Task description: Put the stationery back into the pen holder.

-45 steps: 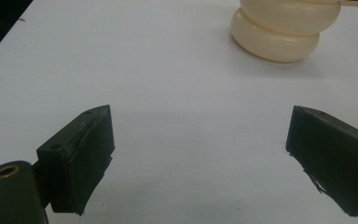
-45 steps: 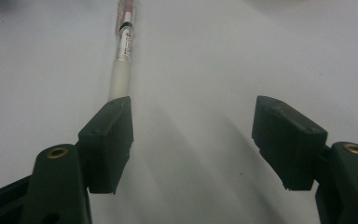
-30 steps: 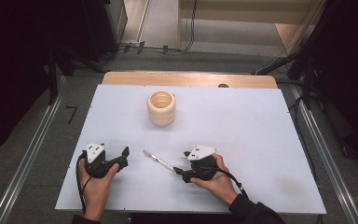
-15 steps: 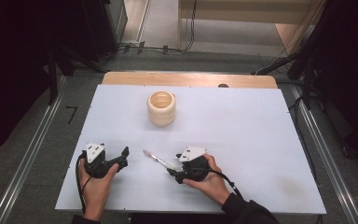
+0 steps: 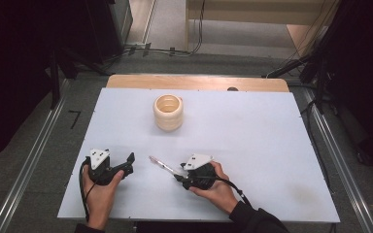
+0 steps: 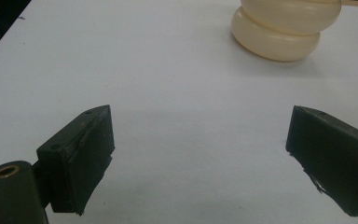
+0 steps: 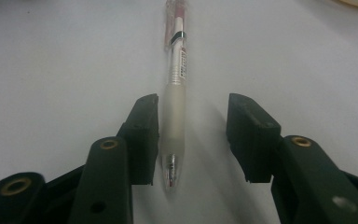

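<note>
A clear pen [image 5: 161, 165] with a red inside lies flat on the white table [image 5: 252, 131], near the front centre. My right gripper [image 5: 177, 175] is down at the pen's near end and open. In the right gripper view the pen [image 7: 177, 79] runs lengthways between the jaws of my right gripper [image 7: 193, 105], its frosted grip against the left jaw and a gap to the right jaw. My left gripper [image 5: 124, 166] rests at the front left, open and holding nothing. Its jaws stand wide apart in the left gripper view [image 6: 200, 126].
A cream ribbed cup [image 5: 168, 112] stands upright behind the middle of the table, and it is ahead of my left gripper as the cup [image 6: 279, 32]. A wooden strip [image 5: 199, 82] borders the far edge. Metal rails run along both sides of the table.
My right gripper has slid a little to the left, bringing its jaws around the pen's near end. The left gripper and the cup have stayed put.
</note>
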{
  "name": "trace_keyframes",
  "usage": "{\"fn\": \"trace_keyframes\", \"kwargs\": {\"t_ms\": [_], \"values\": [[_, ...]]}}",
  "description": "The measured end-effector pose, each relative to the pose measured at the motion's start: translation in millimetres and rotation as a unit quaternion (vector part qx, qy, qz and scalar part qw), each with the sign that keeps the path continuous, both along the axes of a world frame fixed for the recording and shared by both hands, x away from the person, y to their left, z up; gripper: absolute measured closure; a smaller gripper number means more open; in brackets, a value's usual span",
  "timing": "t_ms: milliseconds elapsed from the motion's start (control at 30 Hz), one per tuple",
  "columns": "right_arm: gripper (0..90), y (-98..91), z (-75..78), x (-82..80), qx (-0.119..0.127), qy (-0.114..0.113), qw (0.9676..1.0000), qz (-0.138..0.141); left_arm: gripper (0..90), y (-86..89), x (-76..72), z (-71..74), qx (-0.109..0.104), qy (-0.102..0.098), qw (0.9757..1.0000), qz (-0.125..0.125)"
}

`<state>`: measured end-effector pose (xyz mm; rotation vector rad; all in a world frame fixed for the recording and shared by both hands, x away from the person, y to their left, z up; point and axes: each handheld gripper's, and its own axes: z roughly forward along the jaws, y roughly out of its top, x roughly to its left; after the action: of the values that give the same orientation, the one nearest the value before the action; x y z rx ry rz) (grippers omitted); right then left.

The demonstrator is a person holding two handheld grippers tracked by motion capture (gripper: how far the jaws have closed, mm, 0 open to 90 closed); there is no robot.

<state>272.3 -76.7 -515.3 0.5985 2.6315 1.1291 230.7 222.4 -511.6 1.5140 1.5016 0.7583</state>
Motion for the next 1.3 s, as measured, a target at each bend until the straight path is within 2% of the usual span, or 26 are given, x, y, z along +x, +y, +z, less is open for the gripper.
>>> {"fn": "trace_keyframes", "kwargs": {"t_ms": [133, 267, 367, 700, 767, 1300], "values": [[60.6, 1.0, -0.1, -0.8, 0.001, 0.0, 1.0, 0.004, 8.4, -0.2, 0.1, 0.0, 0.0, 0.0, 1.0, -0.001], [63.5, 1.4, 0.0, -1.3, -0.001, 0.0, 1.0, 0.006, 8.4, -0.5, 0.1, -0.1, 0.0, 0.001, 1.0, 0.0], [69.0, 2.2, -0.1, -1.9, -0.001, -0.001, 1.0, 0.01, 8.4, -0.6, 0.1, 0.0, 0.0, 0.0, 1.0, -0.001], [74.1, 2.6, -0.1, -2.5, 0.002, 0.012, 0.9999, 0.002, 8.4, -0.1, -0.3, 0.1, 0.001, 0.0, 1.0, -0.001], [77.4, 2.9, -0.3, -3.1, 0.002, 0.013, 0.9999, 0.001, 8.4, -0.1, -0.3, 0.1, 0.001, 0.0, 1.0, -0.002], [78.8, 2.1, 0.0, -1.1, 0.011, 0.025, 0.9996, -0.002, 8.4, -0.7, -0.3, 0.0, 0.001, 0.0, 1.0, -0.002]]}}
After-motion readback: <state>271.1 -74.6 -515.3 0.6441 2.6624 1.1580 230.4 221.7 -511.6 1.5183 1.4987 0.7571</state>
